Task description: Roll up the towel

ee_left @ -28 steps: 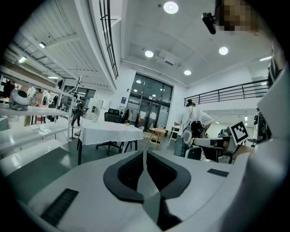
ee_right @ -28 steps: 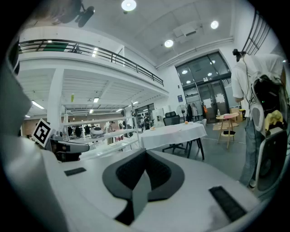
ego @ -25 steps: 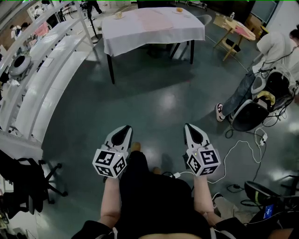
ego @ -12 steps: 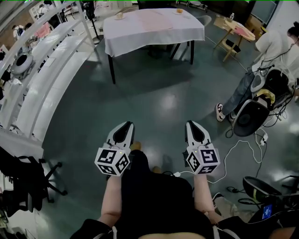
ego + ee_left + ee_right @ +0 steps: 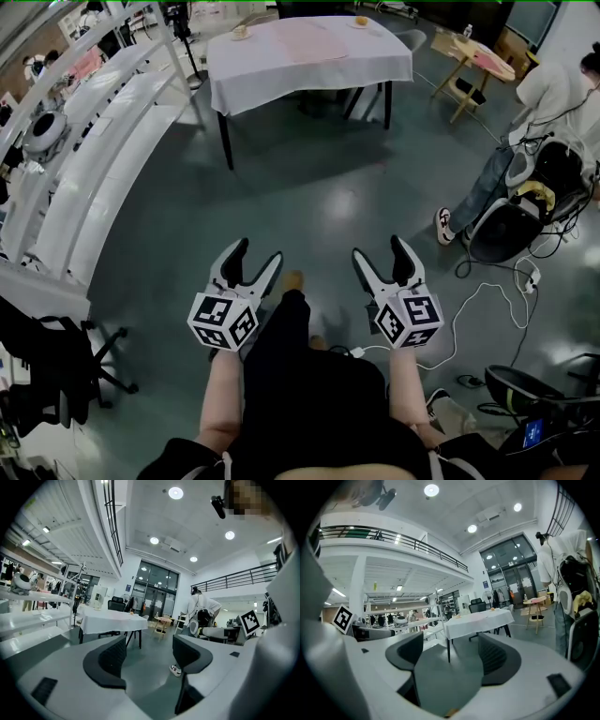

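Note:
A pink towel (image 5: pixel 314 37) lies flat on a table with a white cloth (image 5: pixel 253 70), far across the floor at the top of the head view. Small orange things sit at the table's far edge. Both grippers are held level over the dark floor, well short of the table. My left gripper (image 5: pixel 255 255) has its jaws opening, with nothing between them. My right gripper (image 5: pixel 382 253) has its jaws opening too, also with nothing between them. The left gripper (image 5: pixel 150 653) looks along its jaws at the table (image 5: pixel 110 620). So does the right gripper (image 5: pixel 452 653), at the table (image 5: pixel 480 619).
Long white shelving (image 5: pixel 84 141) runs along the left. A person (image 5: pixel 553 94) sits at the right beside a black-and-white machine (image 5: pixel 506 230), with cables (image 5: pixel 487 300) on the floor. A small wooden table (image 5: pixel 478 56) stands at the back right, a black chair (image 5: pixel 56 366) at the lower left.
Both grippers went from shut to wide open in the last half second. The hands have stayed nearly in place.

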{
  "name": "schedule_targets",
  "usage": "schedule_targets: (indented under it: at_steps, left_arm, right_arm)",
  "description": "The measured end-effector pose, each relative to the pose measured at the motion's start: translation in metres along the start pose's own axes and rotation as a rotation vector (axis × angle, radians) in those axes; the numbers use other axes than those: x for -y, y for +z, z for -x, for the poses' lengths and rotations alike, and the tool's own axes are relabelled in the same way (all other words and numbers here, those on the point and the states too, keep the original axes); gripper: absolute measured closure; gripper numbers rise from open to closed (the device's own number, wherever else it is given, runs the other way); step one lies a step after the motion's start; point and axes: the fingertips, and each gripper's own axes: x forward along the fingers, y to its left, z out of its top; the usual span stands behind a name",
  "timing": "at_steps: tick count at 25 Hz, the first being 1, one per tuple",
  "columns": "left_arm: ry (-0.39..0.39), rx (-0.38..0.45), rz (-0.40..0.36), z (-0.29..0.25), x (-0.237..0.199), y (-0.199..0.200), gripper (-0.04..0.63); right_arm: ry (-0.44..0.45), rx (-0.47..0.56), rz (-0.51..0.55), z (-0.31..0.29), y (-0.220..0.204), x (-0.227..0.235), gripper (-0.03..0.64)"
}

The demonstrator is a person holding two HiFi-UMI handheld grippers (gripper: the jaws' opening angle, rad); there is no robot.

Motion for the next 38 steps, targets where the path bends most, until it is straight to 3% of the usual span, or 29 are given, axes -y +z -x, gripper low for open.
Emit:
schedule_targets:
  at_steps: [6,20,27,38]
  left_arm:
    - [-0.031,0.0,0.011,-0.039,-0.026,0.005,0.278]
    - [-0.045,0.007,-0.003,-0.153,-0.113,0.064,0.278]
    - [-0.063,0.007,-0.003,-0.199,-0.167,0.086,0.278]
    - [-0.109,0.023,-0.055,-0.272,-0.215,0.12,0.278]
  right_arm:
    - [-0.002,-0.046,0.011,-0.045,-0.007,0.016,0.235]
    - [-0.005,-0.085,0.04,-0.191,0.039,0.052,0.235]
    - [-0.02,-0.082,0.046,-0.258,0.052,0.054,0.235]
    - [-0.087,-0.037,0.052,-0.332,0.077,0.083,0.235]
